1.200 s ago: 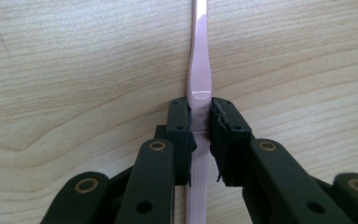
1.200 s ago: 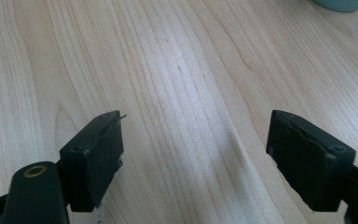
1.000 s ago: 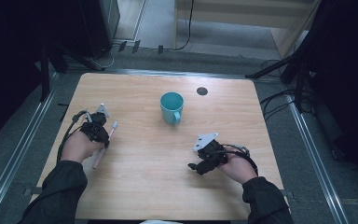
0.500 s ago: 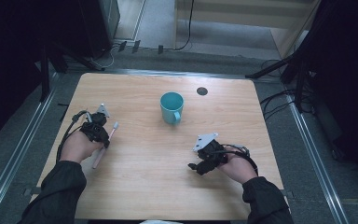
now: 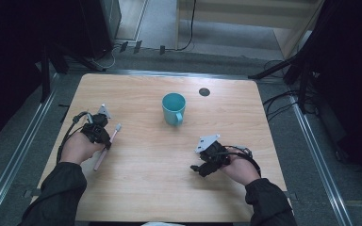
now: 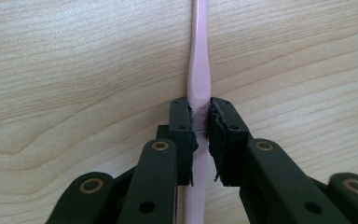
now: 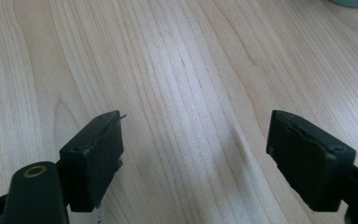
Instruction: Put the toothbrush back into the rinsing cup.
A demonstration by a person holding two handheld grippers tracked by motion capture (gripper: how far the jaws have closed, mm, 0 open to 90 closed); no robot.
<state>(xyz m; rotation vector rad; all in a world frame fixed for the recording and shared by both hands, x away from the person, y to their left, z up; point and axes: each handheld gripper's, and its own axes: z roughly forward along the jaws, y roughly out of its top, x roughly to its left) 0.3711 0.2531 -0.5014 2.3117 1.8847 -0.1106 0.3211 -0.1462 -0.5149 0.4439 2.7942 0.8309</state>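
Observation:
A pink toothbrush (image 5: pixel 107 149) lies on the left side of the wooden table (image 5: pixel 141 188), its white head (image 5: pixel 118 127) pointing toward the far side. My left gripper (image 5: pixel 104 141) is shut on its handle; in the left gripper view the pink handle (image 6: pixel 199 74) runs up from between the closed pads, and the left gripper (image 6: pixel 200 116) presses it from both sides. A teal mug (image 5: pixel 174 108) stands upright at the middle far part of the table. My right gripper (image 5: pixel 197 169) rests low near the front right, open, with only bare wood between the jaws of the right gripper (image 7: pixel 193 140).
A small dark round hole (image 5: pixel 204 92) sits in the tabletop right of the mug. Metal rails (image 5: pixel 306 136) run along both sides of the table. Cables lie on the floor behind and to the right. The mug's edge (image 7: pixel 352 3) peeks in at the top right of the right gripper view.

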